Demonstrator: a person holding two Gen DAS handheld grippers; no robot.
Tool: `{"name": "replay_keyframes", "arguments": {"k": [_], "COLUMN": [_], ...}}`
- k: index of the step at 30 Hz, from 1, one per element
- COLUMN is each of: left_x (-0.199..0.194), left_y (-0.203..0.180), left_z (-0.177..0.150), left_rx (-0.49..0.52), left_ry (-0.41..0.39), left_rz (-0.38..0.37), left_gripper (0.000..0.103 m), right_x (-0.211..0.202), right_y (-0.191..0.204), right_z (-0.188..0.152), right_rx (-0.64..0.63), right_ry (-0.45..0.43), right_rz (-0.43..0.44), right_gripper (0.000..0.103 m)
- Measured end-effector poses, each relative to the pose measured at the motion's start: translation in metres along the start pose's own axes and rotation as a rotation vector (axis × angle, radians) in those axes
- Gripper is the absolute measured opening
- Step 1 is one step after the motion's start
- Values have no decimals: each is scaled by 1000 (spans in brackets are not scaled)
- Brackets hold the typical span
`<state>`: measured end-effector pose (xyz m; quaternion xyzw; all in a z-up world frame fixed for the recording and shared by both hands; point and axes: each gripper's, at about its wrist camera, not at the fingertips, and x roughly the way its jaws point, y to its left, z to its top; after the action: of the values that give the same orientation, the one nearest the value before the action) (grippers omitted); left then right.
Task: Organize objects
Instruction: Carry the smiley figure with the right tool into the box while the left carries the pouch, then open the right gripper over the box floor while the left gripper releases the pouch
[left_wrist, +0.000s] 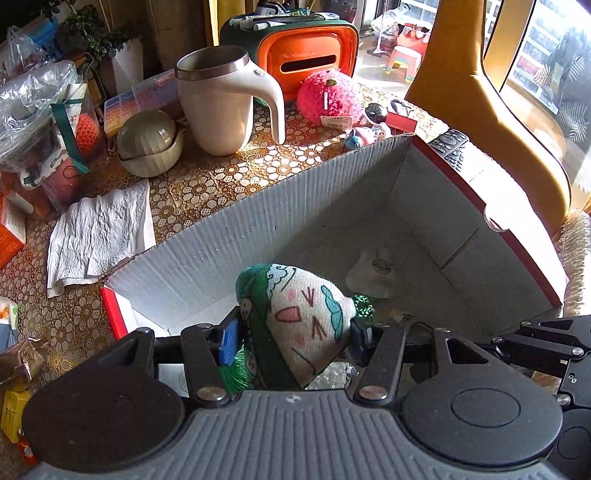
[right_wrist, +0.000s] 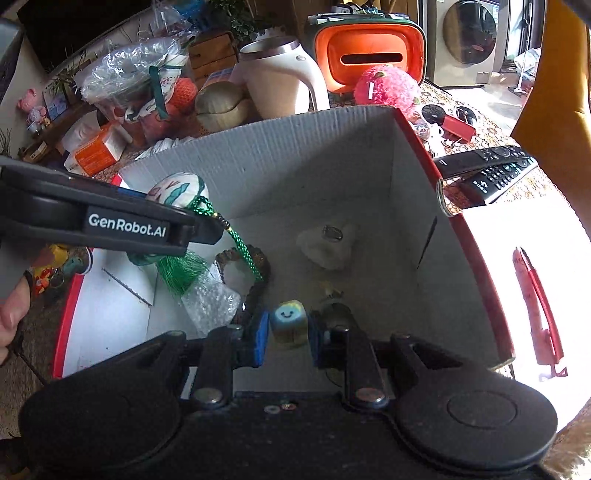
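My left gripper (left_wrist: 295, 332) is shut on a green and white cloth sachet (left_wrist: 306, 314) with a cat face drawn on it. It holds the sachet over the open white cardboard box (left_wrist: 295, 206) with red outer sides. In the right wrist view the sachet (right_wrist: 177, 192) trails a green cord and tassel (right_wrist: 181, 271) into the box. My right gripper (right_wrist: 287, 328) is shut on a small blue and yellow cube with a smiley face (right_wrist: 289, 323), low inside the box. On the box floor lie a white lump with a metal ring (right_wrist: 328, 240), a beaded bracelet (right_wrist: 258, 262) and a bubble-wrap bag (right_wrist: 210, 302).
Behind the box stand a cream mug (left_wrist: 221, 99), a lidded bowl (left_wrist: 149, 144), an orange and green case (left_wrist: 306, 55) and a pink plush (left_wrist: 328, 98). A white cloth (left_wrist: 99, 236) lies at the left, remotes (right_wrist: 487, 173) at the right. A red pen (right_wrist: 535, 310) rests on the box flap.
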<state>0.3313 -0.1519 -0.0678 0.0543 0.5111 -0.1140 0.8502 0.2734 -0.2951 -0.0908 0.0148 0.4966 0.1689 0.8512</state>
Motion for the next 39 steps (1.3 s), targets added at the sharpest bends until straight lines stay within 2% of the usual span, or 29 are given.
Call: {"name": "replay_keyframes", "arguments": {"k": [13,20,23,36,39], "left_x": [43,44,35,-42,-64], "left_y": [-12,-10,-5,14,18], "left_z": [-6,-8,-10,-28,-35], "left_rx": [20,-16,-34,-53,-56], "left_ry": [70,78,55,-69,-103], "left_rz": [12,-4,-10,-52,-60], "left_gripper": [57,66,71,71,71], "right_x": [17,12,6,-38,-51], "right_y": [-7,-12,-14,-2,4], "right_z": [0,0,-1,-8,-11], "right_rx": [-34,-20,-14,-1,-5], "right_ry": [19,15,-3,-87,-110], "right_rz": [19,48,47,54,57], "right_gripper": [22,29,31,41,46]}}
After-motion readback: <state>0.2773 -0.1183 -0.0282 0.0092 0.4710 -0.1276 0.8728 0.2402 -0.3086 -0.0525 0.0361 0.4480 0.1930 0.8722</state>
